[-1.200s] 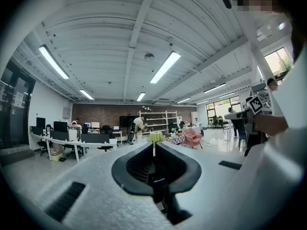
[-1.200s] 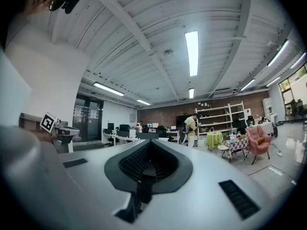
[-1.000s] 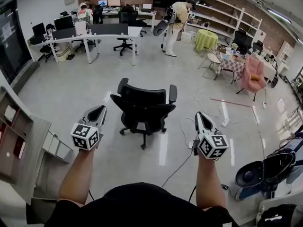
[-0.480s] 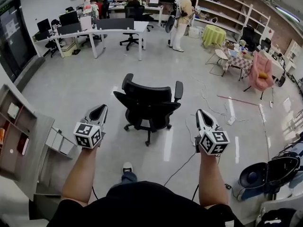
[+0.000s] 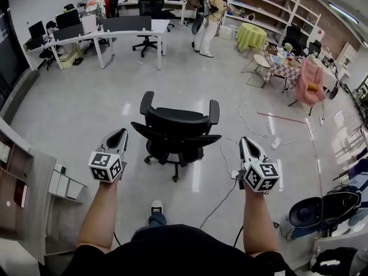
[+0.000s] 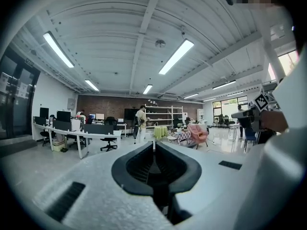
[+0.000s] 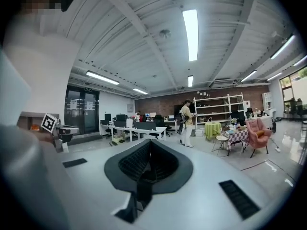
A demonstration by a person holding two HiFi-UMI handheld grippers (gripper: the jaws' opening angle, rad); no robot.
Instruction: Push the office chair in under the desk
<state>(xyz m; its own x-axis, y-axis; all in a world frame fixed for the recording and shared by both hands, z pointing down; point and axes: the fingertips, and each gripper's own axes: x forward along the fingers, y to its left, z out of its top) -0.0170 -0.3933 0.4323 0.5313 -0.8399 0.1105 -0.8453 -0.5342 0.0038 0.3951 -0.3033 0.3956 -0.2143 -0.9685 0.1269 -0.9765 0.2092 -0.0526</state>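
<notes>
The black office chair (image 5: pixel 175 128) stands alone on the grey floor, its back toward me, between and a little beyond both grippers. My left gripper (image 5: pixel 119 133) is shut and empty, to the chair's left and apart from it. My right gripper (image 5: pixel 245 141) is shut and empty too, to the chair's right and not touching. The long white desk (image 5: pixel 109 35) is far off at the back left. In the left gripper view the shut left gripper (image 6: pixel 154 143) points at the room, with the desk (image 6: pixel 72 133) at its left. The right gripper (image 7: pixel 150 142) also shows closed jaws, the desk (image 7: pixel 140 127) beyond them. The chair is in neither gripper view.
Grey shelving (image 5: pixel 26 183) stands close on my left. Cables (image 5: pixel 230 171) trail over the floor right of the chair. A person (image 5: pixel 204 13) stands at the back by white shelves (image 5: pixel 270 2). A green-draped table (image 5: pixel 251 36), a pink armchair (image 5: pixel 307 85) and a blue machine (image 5: pixel 322 211) are at the right.
The person holding the grippers has walked forward; a shoe now shows below. The chair has shifted slightly in view. Both grippers stay shut, held the same way on either side.
</notes>
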